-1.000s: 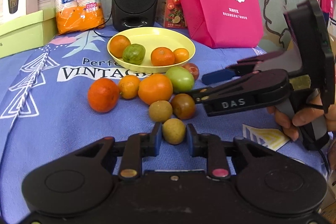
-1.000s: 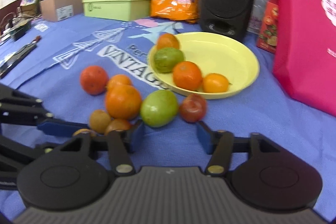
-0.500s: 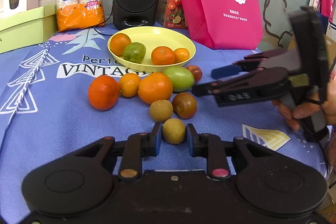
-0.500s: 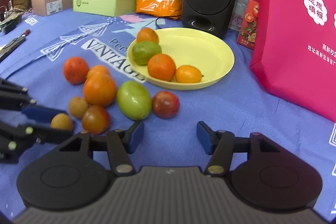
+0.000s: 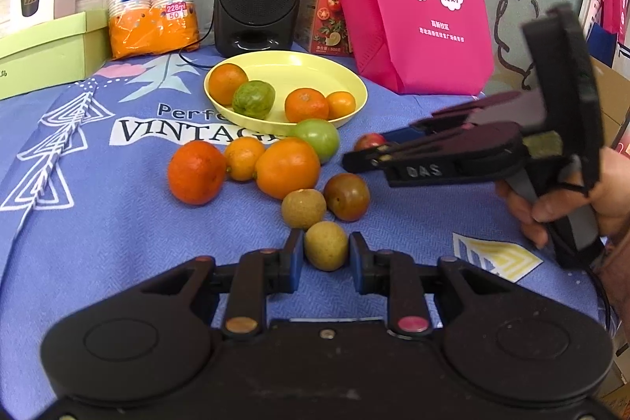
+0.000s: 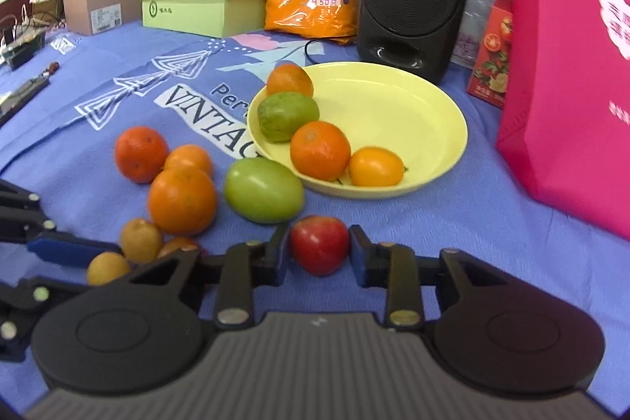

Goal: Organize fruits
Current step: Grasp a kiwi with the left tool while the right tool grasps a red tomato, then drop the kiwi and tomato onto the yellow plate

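Right claw (image 5: 378, 149) hides most of the red fruit (image 5: 368, 140)
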A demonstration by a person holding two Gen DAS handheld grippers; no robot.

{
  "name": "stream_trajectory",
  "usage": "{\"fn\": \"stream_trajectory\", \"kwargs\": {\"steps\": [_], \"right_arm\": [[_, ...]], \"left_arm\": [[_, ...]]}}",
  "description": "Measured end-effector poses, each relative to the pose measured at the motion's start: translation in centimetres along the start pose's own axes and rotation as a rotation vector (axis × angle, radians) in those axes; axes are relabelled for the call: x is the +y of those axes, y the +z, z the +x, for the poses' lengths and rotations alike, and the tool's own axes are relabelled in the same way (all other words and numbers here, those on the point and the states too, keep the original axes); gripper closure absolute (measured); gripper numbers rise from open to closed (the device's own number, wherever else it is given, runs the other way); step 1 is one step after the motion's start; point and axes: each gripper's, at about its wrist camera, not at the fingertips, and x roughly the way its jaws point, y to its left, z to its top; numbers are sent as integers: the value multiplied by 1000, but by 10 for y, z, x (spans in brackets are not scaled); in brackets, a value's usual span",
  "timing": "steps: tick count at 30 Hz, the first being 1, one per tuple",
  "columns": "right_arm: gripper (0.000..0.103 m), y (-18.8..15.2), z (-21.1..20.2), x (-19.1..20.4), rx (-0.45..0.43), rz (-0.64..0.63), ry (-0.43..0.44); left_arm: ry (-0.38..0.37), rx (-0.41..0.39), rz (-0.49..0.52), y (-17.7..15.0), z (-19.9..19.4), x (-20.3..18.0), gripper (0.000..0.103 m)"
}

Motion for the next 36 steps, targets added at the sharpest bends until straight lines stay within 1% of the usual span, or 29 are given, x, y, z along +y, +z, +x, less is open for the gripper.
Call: {"fn": "stream_trajectory", "kwargs": {"steps": [6,12,15,18,20,22,24,28,29,31,33,36], "right_arm": [[73,-15,-25,-1,-13,39,-3],[73,-21,-49,1,-43,25,-6],[73,-16,-55,-3,-59,16,-11],[73,-5,-56,-9,-79,17,-18],[73,3,-55,-12,-93,12,-19],[73,13,-53,-16,-108,10,-16],[73,23,-50,-19,-126,14,-21],[73,45,-41,-27,-157,45,-24],[73,50,-38,-30,-161,52,-23],[73,60,-28,-32,-159,56,-31],[73,66,-16,-34,-148,59,-39],[73,71,2,-40,-134,87,-50]], "left_arm": [[0,-8,-4,1,-10,-1,79],[10,-38,16,11,-28,-2,79],[17,-59,45,26,-33,0,79],[26,-84,75,49,-34,2,79],[49,-101,107,65,-30,2,79],[63,-112,124,81,-24,4,79],[53,-113,104,98,-15,9,79],[76,-108,103,129,14,15,79],[70,-105,92,135,23,17,79],[64,-100,69,148,40,21,79],[77,-92,71,161,60,25,79],[84,-54,32,174,92,35,79]]}}
